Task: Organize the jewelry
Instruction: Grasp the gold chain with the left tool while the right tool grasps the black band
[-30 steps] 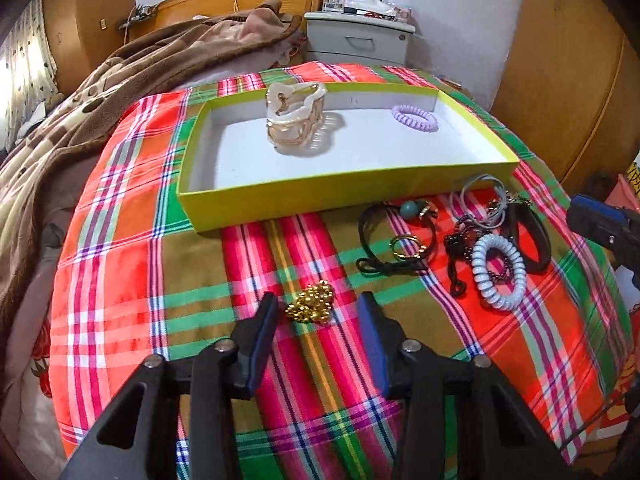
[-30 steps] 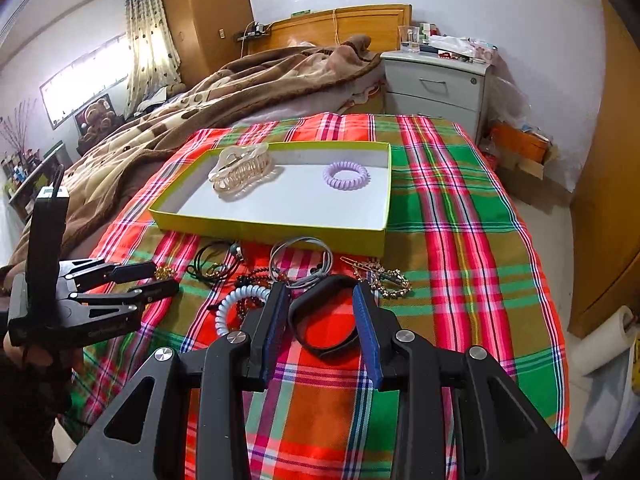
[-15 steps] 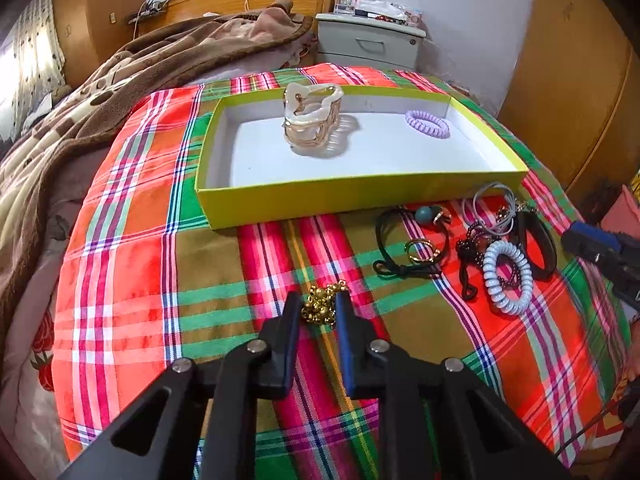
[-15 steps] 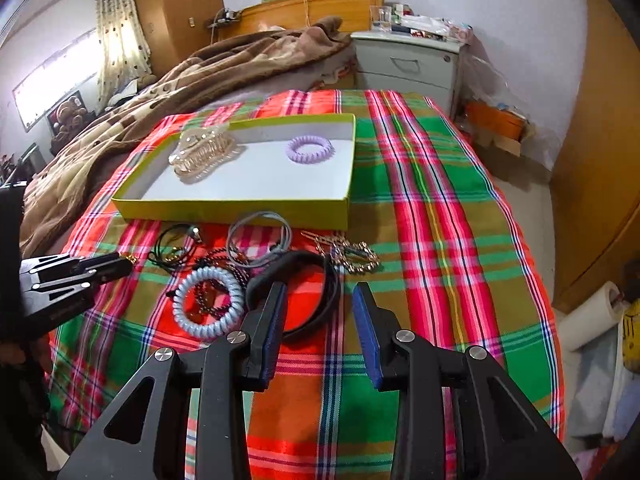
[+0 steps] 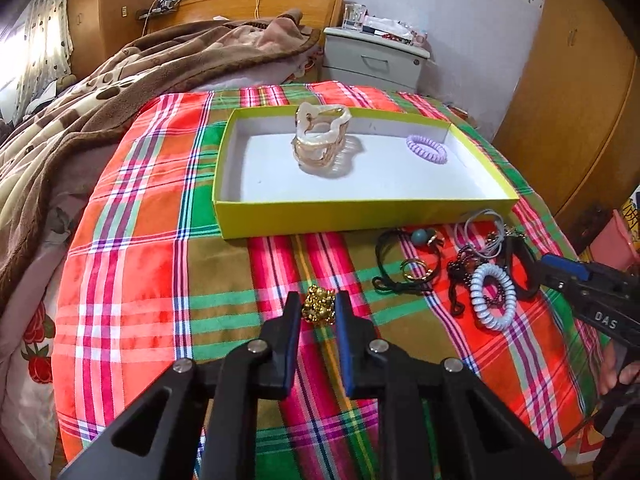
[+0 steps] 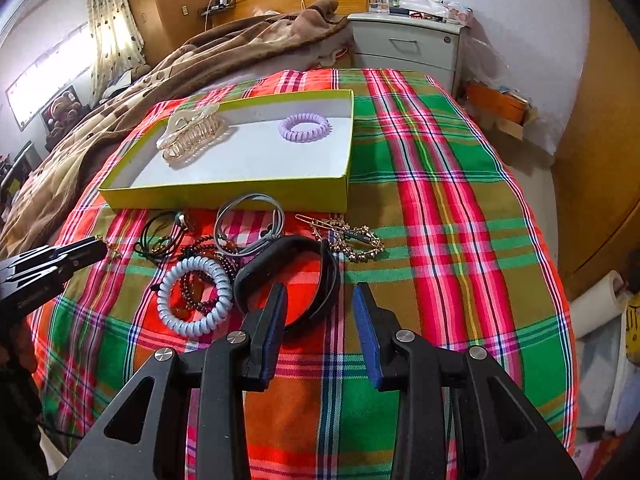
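Note:
My left gripper is shut on a small gold bead bracelet and holds it above the plaid cloth. The yellow box holds a cream hair claw and a lilac spiral hair tie. My right gripper is open and empty, just above the near rim of a black bangle. Beside the bangle lie a pale blue spiral hair tie, dark beads, grey hair ties, black cord ties and a gold hair clip.
The plaid cloth covers the bed end and drops off at its near and right edges. A brown blanket lies at the left. A grey nightstand stands behind. Wooden wardrobes stand at the right.
My left gripper closed on the gold bead bracelet and rose with it. My right gripper moved forward and down over the black bangle, still open.

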`<state>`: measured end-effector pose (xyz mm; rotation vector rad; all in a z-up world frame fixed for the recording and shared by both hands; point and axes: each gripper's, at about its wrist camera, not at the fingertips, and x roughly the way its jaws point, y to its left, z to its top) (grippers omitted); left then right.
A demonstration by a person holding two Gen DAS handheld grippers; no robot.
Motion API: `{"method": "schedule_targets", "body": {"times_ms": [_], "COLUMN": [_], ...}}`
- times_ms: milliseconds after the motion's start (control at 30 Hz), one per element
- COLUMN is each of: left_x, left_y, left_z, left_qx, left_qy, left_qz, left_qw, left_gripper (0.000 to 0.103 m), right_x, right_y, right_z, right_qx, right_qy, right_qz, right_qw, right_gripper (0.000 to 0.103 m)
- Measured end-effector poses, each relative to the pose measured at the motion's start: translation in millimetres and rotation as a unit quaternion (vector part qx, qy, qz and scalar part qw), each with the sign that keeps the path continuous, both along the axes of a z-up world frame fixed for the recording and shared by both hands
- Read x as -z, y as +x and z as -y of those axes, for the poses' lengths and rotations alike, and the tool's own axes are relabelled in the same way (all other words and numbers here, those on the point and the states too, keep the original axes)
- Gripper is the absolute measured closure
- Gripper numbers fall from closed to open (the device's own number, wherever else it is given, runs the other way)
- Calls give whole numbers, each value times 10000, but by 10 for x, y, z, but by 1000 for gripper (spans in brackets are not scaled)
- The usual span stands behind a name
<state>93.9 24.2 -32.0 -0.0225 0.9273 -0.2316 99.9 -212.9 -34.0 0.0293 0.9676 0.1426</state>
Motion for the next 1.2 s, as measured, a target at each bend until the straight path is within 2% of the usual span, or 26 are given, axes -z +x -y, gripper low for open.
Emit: {"method": "schedule_targets", "body": {"times_ms": [267,333,467,833,1200], "left_x": [-66,-82,-111,-168,-304], "left_y": [-21,-24,-29,-85,-121], "left_z": [-27,-36,-49,-53,-86], "left_qx": [-5,-17,-27,46,57], "left_qy": [-75,-60,-62,-123,-100], "left_qz": [37,50,83,151,256], "left_qw": [10000,10000,9999,9998,9996], "left_gripper": [85,85,85,85,85], "right_x": [70,78,93,57,-53], "right_y": [61,70,86,62,4], "right_z": [30,31,2,26,107], "right_qx": [74,64,23,103,147], "right_qy": [38,64,51,57,188], "right_qz": [-89,-96,-101,-8,175], "right_qw": [9999,9999,9999,9999,9996], "right_gripper": [69,76,78,92,93]}}
